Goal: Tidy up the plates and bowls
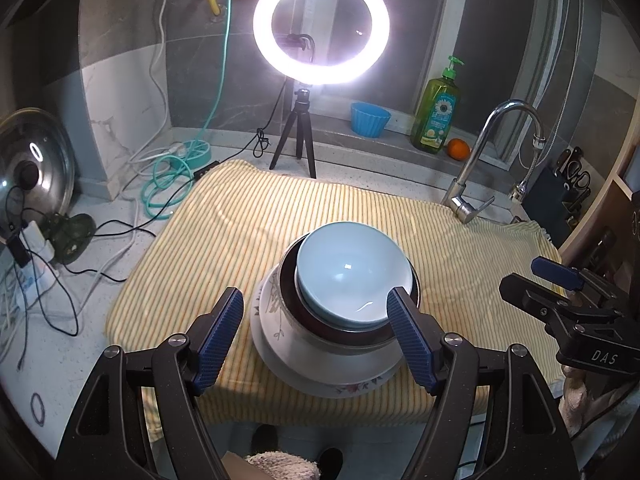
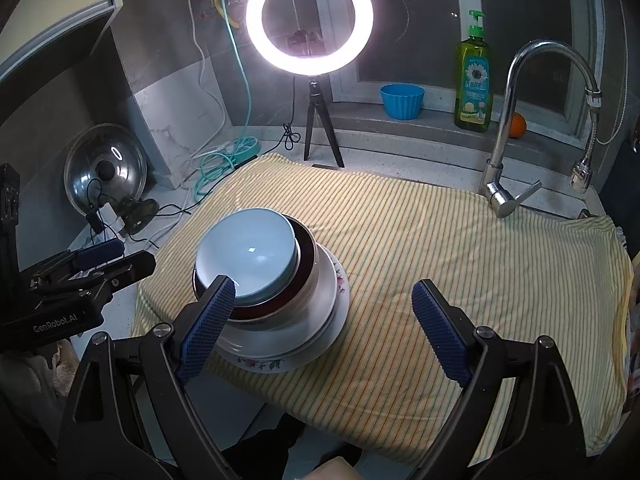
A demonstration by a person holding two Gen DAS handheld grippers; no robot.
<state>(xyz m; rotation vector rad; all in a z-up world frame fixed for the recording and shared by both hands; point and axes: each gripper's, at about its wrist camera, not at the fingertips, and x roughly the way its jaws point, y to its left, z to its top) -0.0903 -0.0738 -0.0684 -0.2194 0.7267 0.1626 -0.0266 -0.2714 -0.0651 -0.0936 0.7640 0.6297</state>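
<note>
One stack stands on the striped yellow cloth [image 1: 240, 224] [image 2: 440, 248]: a light blue bowl [image 1: 352, 276] [image 2: 248, 256] sits in a dark red bowl [image 1: 312, 320] [image 2: 306, 252], over a white bowl or plate [image 1: 276, 312] [image 2: 320, 300], on a floral plate [image 1: 352, 388] [image 2: 264, 364]. My left gripper [image 1: 316, 332] is open just in front of the stack, nothing between its fingers. My right gripper [image 2: 324, 328] is open, its left finger in front of the stack's near left side. Each gripper shows at the edge of the other's view [image 1: 560, 280] [image 2: 96, 260].
A lit ring light on a tripod [image 1: 320, 28] [image 2: 310, 16] stands behind the cloth. A faucet [image 1: 492, 152] [image 2: 516, 120], a green soap bottle [image 1: 438, 112] [image 2: 474, 76], a blue cup [image 1: 370, 119] [image 2: 402, 100] and an orange [image 1: 458, 149] are at the back right. A pot lid [image 1: 32, 160] [image 2: 104, 168] and cables [image 1: 60, 264] lie left.
</note>
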